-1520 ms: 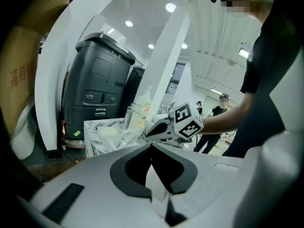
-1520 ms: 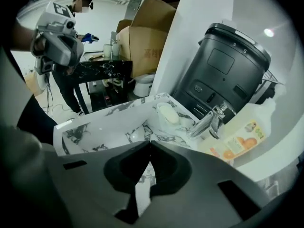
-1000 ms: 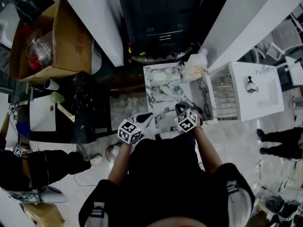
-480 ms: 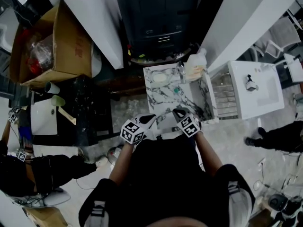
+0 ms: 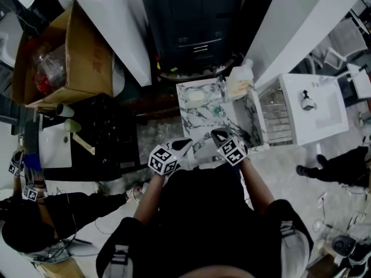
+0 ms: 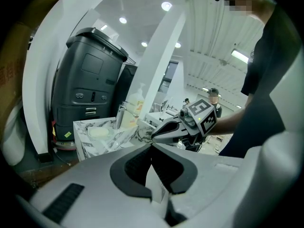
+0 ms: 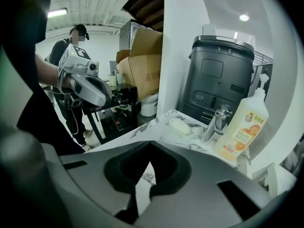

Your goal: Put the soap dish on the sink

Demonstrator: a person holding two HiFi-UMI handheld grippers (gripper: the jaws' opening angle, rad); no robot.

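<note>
The marble sink (image 5: pixel 204 122) stands just ahead of me in the head view. A pale soap dish with a soap bar (image 5: pixel 196 95) lies at its far left corner, beside the chrome tap (image 5: pixel 221 88) and an orange-labelled soap bottle (image 5: pixel 239 79). My left gripper (image 5: pixel 186 143) and right gripper (image 5: pixel 214 134) hover side by side over the sink's near edge, both shut and holding nothing. From the left gripper view the dish (image 6: pixel 99 132) is ahead on the left, well beyond the jaws. The right gripper view has the dish (image 7: pixel 180 126) ahead and the tap (image 7: pixel 213 123) to its right.
A tall black bin (image 5: pixel 194 22) stands behind the sink. A cardboard box (image 5: pixel 65 51) and a black table (image 5: pixel 110 133) are at the left, and a white basin unit (image 5: pixel 316 110) at the right. One person crouches at lower left (image 5: pixel 40 216), another stands at right (image 5: pixel 339 167).
Both grippers stay shut and have drifted slightly over the sink's near edge. The person at the right has stepped further left.
</note>
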